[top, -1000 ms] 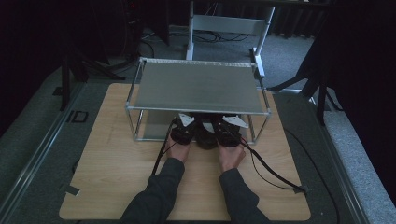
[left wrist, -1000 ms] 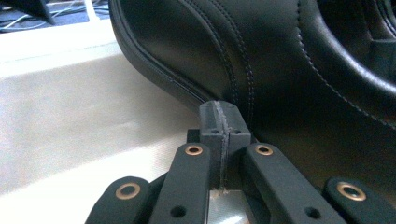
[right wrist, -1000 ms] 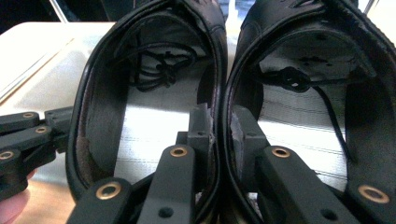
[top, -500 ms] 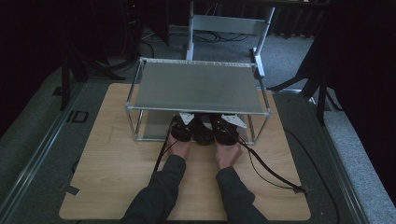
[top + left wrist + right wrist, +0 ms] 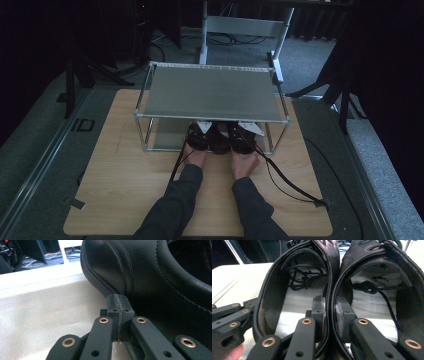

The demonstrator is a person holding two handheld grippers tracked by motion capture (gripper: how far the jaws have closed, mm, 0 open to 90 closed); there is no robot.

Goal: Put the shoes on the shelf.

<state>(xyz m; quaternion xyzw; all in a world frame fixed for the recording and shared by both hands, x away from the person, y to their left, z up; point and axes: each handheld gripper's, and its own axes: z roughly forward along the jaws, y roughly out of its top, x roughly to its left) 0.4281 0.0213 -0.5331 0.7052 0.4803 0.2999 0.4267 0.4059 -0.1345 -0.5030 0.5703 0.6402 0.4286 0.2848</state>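
Observation:
Two black leather shoes stand side by side on the pale lower shelf of a metal rack. My right gripper has one jaw inside the left shoe and the other inside the right shoe. It pinches their adjoining walls together. My left gripper is shut with nothing between its jaws, and its tip touches the outer side of a shoe near the heel. In the high view both hands reach under the rack's front edge.
The rack stands at the middle back of a wooden table. Its top shelf hangs low over the grippers, with metal posts at the front corners. Black cables trail across the table to the right. Dark stands surround the table.

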